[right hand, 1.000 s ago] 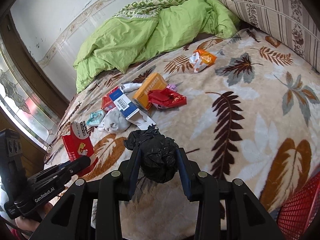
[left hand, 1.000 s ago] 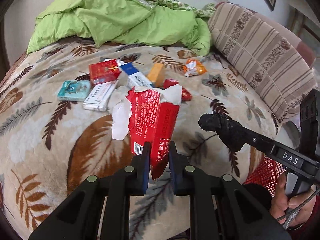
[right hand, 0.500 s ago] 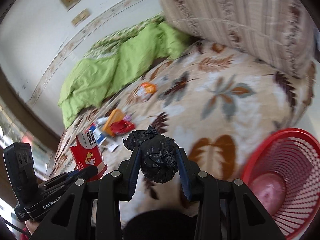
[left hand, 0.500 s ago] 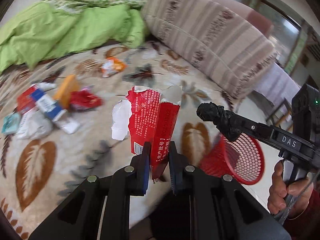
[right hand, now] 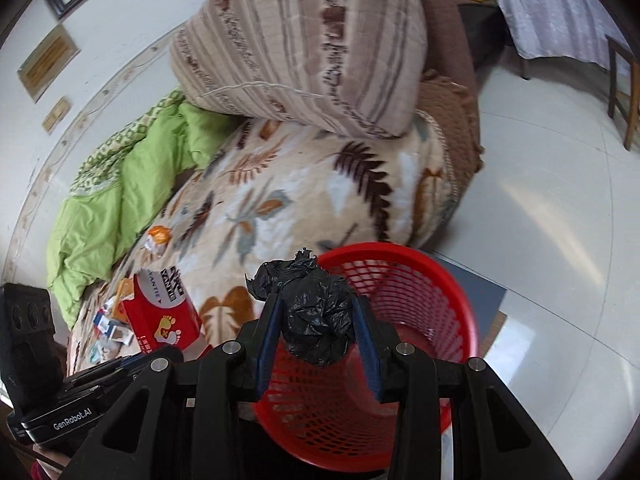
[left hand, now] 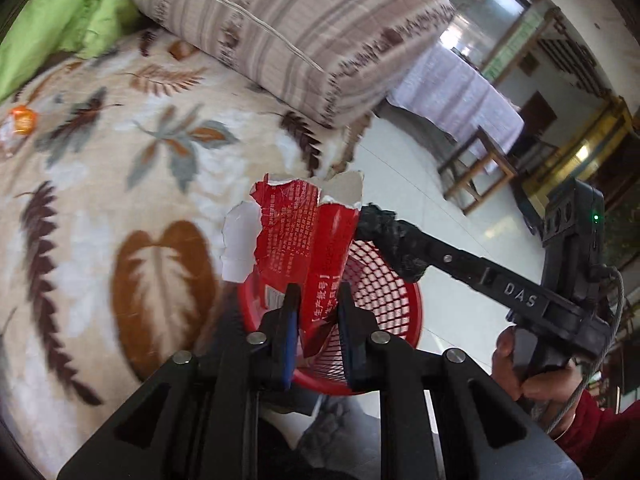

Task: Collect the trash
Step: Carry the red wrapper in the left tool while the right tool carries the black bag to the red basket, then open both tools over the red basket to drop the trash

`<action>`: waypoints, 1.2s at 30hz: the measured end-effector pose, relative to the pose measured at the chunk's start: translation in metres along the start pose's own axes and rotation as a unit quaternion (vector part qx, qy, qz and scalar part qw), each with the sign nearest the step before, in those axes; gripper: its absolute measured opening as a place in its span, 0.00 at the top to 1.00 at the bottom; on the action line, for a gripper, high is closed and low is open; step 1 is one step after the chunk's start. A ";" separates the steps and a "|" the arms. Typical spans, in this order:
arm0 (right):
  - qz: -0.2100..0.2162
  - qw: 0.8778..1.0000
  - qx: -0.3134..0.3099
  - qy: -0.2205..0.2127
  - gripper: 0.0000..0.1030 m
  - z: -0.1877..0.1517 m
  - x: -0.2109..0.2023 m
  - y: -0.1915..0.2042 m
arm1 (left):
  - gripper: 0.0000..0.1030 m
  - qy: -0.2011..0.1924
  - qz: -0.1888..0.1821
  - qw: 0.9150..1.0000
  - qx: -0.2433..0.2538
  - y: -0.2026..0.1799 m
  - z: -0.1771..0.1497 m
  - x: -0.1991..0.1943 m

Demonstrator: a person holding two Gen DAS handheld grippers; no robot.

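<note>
Left claw (left hand: 314, 312): clamped on the lower end of a torn red carton (left hand: 304, 240), fingers pinching its narrow faces. The carton stands upright ahead of the fingertips, directly in front of and above the mouth of the red mesh basket (left hand: 404, 300), which sits on the floor beside the bed.

Right claw (right hand: 316, 320): clamped on a crumpled black plastic bag (right hand: 314, 314), held between both pads. The wad sits just over the near rim of the red mesh basket (right hand: 432, 280), with the basket's opening lying beyond and below the fingertips.

Handling, as judged: the carton appears to be empty thin card, light, and already creased where it is pinched. It will buckle under pressure but will not slip; a hold low on the body, as at present, is adequate. The bag appears soft, very light and compressible. It may cling to a pad on release, and it may drift rather than drop straight.

Appearance: the carton is red with white print, its top ragged, white card exposed along the tear, and one loose flap hanging to the left. The bag is glossy black, balled tightly, with a twisted tail rising at the top.

Remaining litter: an orange wrapper (right hand: 158, 236) and small boxes (right hand: 114, 326) lie on the leaf-patterned blanket (right hand: 304, 184), well to the left of the right claw.
</note>
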State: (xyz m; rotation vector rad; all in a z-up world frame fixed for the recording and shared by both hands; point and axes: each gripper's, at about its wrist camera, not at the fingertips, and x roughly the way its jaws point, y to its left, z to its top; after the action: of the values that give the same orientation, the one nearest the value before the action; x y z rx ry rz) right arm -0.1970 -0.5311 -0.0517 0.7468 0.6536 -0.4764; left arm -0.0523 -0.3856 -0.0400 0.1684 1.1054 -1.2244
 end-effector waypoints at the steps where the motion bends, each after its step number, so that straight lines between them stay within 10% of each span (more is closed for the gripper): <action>1: -0.006 1.000 0.002 -0.001 0.61 0.000 -0.001 -0.006 | 0.78 0.004 -0.001 1.000 -0.003 -0.002 0.002 0.006; 11: -0.004 1.000 -0.021 -0.011 0.52 0.006 -0.002 0.003 | 0.50 -0.045 0.047 0.998 -0.022 0.017 -0.008 -0.030; 20: 0.078 0.990 -0.109 0.035 0.52 -0.005 0.037 0.098 | 0.49 -0.106 0.144 0.980 -0.088 0.088 -0.040 -0.118; 27: 0.143 0.968 -0.184 0.096 0.51 -0.033 0.080 0.190 | 0.48 -0.145 0.204 0.954 -0.164 0.157 -0.084 -0.184; 36: 0.159 0.947 -0.244 0.136 0.49 -0.053 0.134 0.276 | 0.43 -0.194 0.294 0.899 -0.259 0.273 -0.130 -0.275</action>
State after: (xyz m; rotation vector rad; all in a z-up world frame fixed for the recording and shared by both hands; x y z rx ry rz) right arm 0.0445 -0.3354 -0.0456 0.4326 0.8489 0.0936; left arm 0.1137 -0.0129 -0.0187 -0.1441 0.8957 -0.3715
